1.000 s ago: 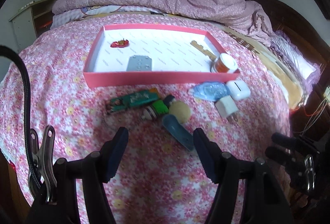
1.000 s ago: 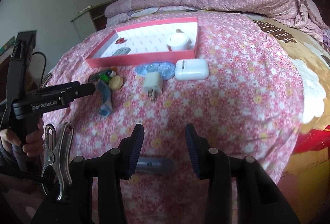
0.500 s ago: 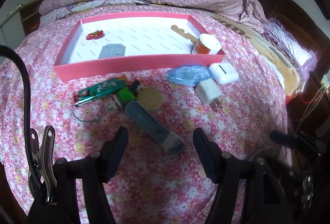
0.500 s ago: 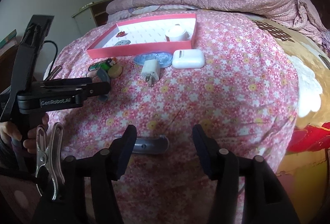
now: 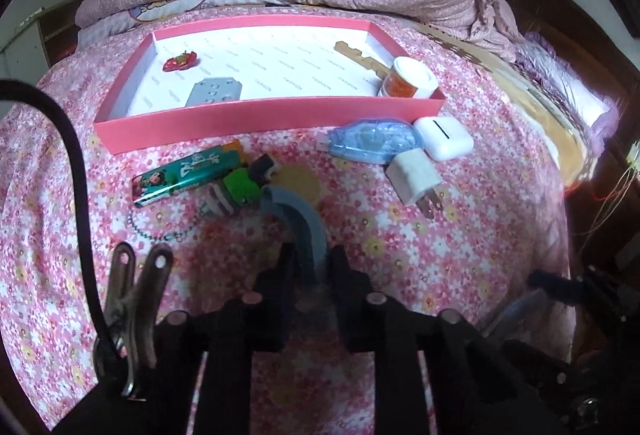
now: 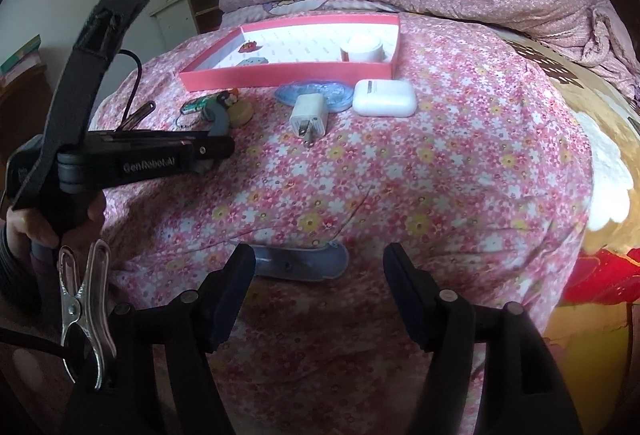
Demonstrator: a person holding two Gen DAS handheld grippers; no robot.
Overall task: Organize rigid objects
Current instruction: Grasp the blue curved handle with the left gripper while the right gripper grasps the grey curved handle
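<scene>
Rigid odds and ends lie scattered on the flowered bed [image 5: 460, 235], and we judge the sorting only partly done. Inside the pink tray [image 5: 256, 117] we already see a red charm [image 5: 180, 61], a grey perforated plate [image 5: 216, 93], a wooden key-shaped piece [image 5: 360, 55] and a small white-lidded jar [image 5: 408, 79]. Outside, just near of the tray wall, wait a green lighter [image 5: 188, 175], a green toy figure on a ball chain [image 5: 240, 187], a round tan disc [image 5: 300, 181], a blue correction-tape dispenser [image 5: 372, 141], a white earbud case [image 5: 444, 137] and a white charger plug [image 5: 416, 179].

Our left hand-held gripper [image 5: 310, 263] is pinching the near end of a curved blue-grey handle [image 5: 296, 219], its jaws drawn close around it. Our right hand-held gripper [image 6: 320, 283] stands spread wide, holding nothing, above a flat blue-grey piece [image 6: 300, 263] lying near us on the bed. About seven items remain.
</scene>
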